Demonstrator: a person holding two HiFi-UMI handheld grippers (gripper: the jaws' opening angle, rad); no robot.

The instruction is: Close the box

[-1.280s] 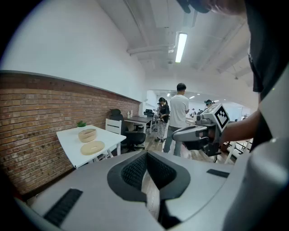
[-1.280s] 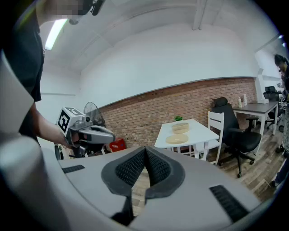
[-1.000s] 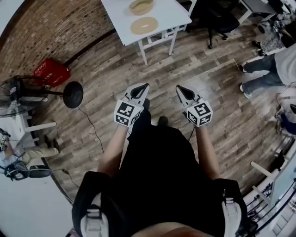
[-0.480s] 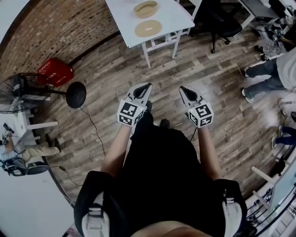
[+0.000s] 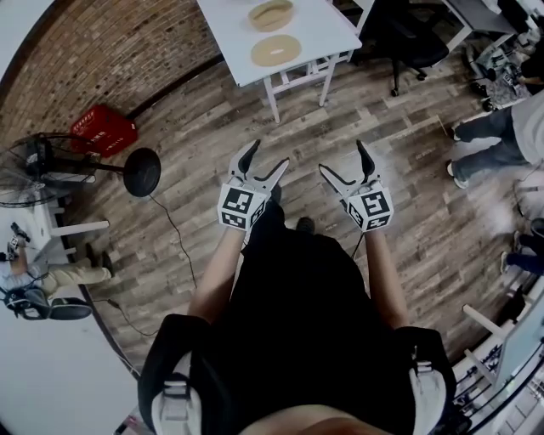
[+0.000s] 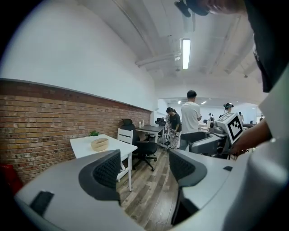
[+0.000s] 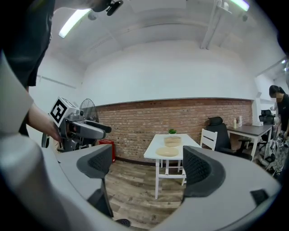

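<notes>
Round box (image 5: 271, 14) sits uncovered on the white bench (image 5: 229, 34), top centre of the head view. Flat lid (image 5: 276, 50) lies just below it in frame. Both well apart from the claws. Left claw (image 5: 269, 155) and right claw (image 5: 343, 157), mid-frame over the plank floor (image 5: 408, 170): jaws together earlier, just opened wide, nothing between them.

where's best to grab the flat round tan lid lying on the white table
Probably by its thin rim, from the table's near end: the flat round tan lid lies flat there on the white table, in front of the round tan box.
</notes>
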